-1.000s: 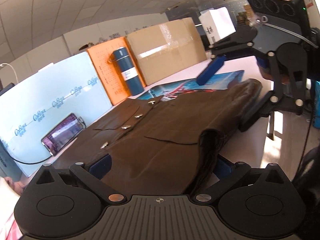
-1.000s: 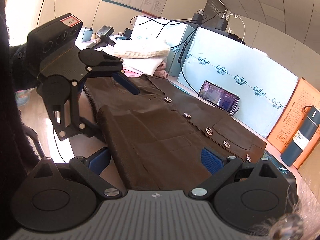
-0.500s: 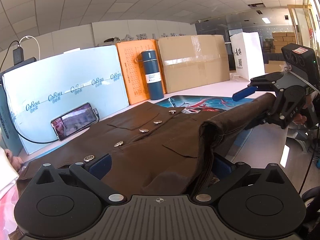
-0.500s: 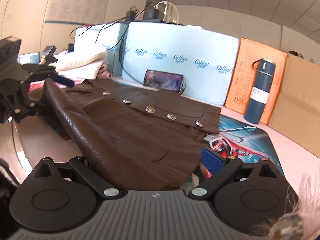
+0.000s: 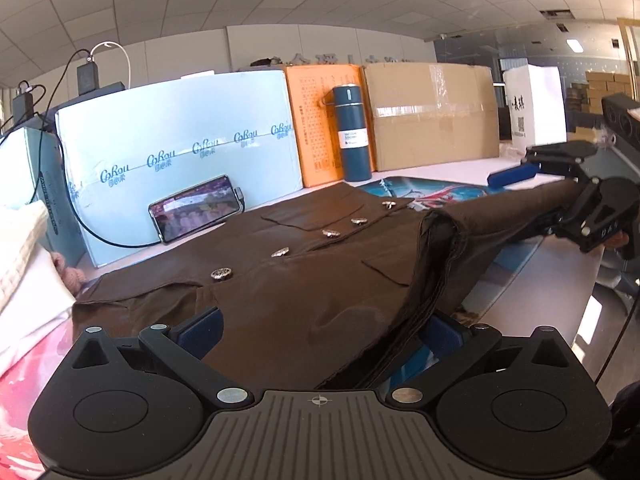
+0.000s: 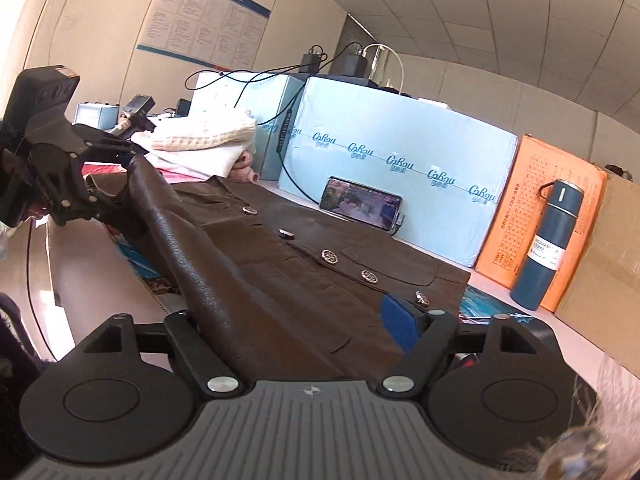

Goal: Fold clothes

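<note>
1. Through the left wrist camera we see our left claw clamped on the near edge of the brown jacket, which lies spread on the worktop before a phone and a blue flask. The right claw grips the lifted fold.
2. Through the right wrist camera, our right claw pinches that raised jacket edge, stretched toward the left claw beside stacked towels.

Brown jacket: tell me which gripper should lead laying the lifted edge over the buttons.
Probably left. The left gripper holds the brown jacket with the buttons straight ahead; the right gripper grips the same edge farther out, near the table rim.
</note>
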The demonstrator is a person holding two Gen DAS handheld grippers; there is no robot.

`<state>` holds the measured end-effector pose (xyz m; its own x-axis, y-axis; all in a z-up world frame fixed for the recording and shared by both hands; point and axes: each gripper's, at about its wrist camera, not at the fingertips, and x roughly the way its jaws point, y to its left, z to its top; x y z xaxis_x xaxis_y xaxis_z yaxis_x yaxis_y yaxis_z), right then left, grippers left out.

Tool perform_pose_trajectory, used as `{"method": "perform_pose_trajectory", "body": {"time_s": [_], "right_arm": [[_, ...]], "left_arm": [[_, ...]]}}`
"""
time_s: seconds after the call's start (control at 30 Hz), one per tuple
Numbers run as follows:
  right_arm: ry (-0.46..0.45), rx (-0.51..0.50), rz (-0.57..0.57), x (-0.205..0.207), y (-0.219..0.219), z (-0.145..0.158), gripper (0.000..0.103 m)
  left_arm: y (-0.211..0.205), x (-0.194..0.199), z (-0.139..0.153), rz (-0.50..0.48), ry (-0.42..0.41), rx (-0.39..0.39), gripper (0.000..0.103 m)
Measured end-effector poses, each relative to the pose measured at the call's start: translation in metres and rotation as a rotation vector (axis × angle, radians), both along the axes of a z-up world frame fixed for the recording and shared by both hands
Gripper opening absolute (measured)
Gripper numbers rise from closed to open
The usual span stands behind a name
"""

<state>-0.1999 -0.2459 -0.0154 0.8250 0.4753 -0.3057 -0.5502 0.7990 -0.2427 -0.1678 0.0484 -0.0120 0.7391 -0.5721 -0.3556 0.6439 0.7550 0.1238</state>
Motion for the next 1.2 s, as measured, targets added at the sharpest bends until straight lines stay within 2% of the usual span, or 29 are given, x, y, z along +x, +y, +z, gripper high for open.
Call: {"method": "perform_pose_trajectory", "body": {"time_s": [0.03,0.1,0.13,0.2,0.27,0.4,0.63,0.7,0.73,0.77,0.87,1.03,1.2], "right_arm": [[0.020,0.020,0.013,0.002,0.001,0.001,0.051],[0.062,0.076,0.030,0.007,0.000,0.002,0.029],[0.083,0.104,0.038,0.010,0.000,0.003,0.025],[0.092,0.162,0.029,0.014,-0.004,0.004,0.019],[0.088,0.201,0.013,0.016,-0.009,0.005,0.016],[0.082,0.225,-0.004,0.014,-0.013,0.005,0.015],[0.062,0.237,-0.038,0.010,-0.014,0.004,0.015],[0.050,0.234,-0.043,0.006,-0.013,0.006,0.015],[0.043,0.231,-0.046,0.005,-0.013,0.006,0.015],[0.036,0.228,-0.050,0.004,-0.012,0.007,0.015],[0.015,0.228,-0.062,0.000,-0.011,0.010,0.014],[-0.021,0.247,-0.084,0.001,-0.014,0.018,0.013],[-0.057,0.266,-0.105,0.001,-0.016,0.026,0.012]], "left_arm": [[-0.006,-0.001,0.001,-0.042,-0.004,-0.015,0.103],[-0.019,-0.005,-0.001,-0.103,-0.006,-0.005,0.103],[-0.026,-0.007,-0.004,-0.123,-0.013,0.016,0.103],[-0.033,-0.007,-0.011,-0.101,-0.035,0.077,0.103],[-0.028,-0.004,-0.015,-0.016,-0.056,0.115,0.103],[0.005,0.006,-0.009,0.143,-0.066,0.117,0.103],[0.038,0.005,-0.017,0.227,-0.160,0.304,0.102],[0.044,0.002,-0.018,0.220,-0.179,0.322,0.081],[0.046,0.003,-0.017,0.201,-0.169,0.327,0.048],[0.048,0.003,-0.017,0.180,-0.155,0.330,0.022],[0.049,0.000,-0.014,0.118,-0.135,0.323,0.013],[0.050,-0.016,-0.011,0.051,-0.113,0.306,0.011],[0.061,-0.038,0.008,-0.029,-0.086,0.187,0.011]]}}
